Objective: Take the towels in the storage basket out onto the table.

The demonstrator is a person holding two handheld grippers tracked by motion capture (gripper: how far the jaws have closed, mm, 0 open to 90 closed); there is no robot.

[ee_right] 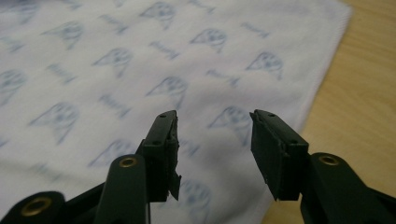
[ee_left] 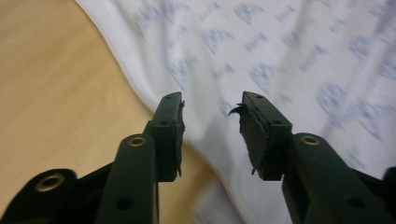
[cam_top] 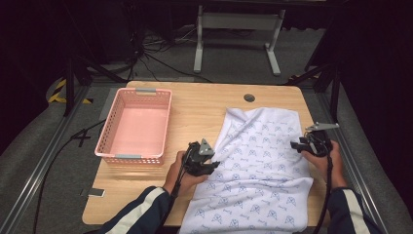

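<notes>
i hold the left gripper (cam_top: pixel 213 165) with jaws spread, nothing between them, over the left edge of the white patterned cloth (cam_top: pixel 258 165). the right gripper (cam_top: pixel 295 144), also spread, hangs above the cloth's right edge. pink basket (cam_top: pixel 111 148) sits left.

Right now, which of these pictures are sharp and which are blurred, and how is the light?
High view: the table is lit evenly while the surroundings are very dark; the white printed cloth and pink basket look fairly sharp. Left gripper view: the open left gripper is in focus, and the cloth's print behind it is smeared. Right gripper view: the open right gripper is crisp, the print soft.
</notes>
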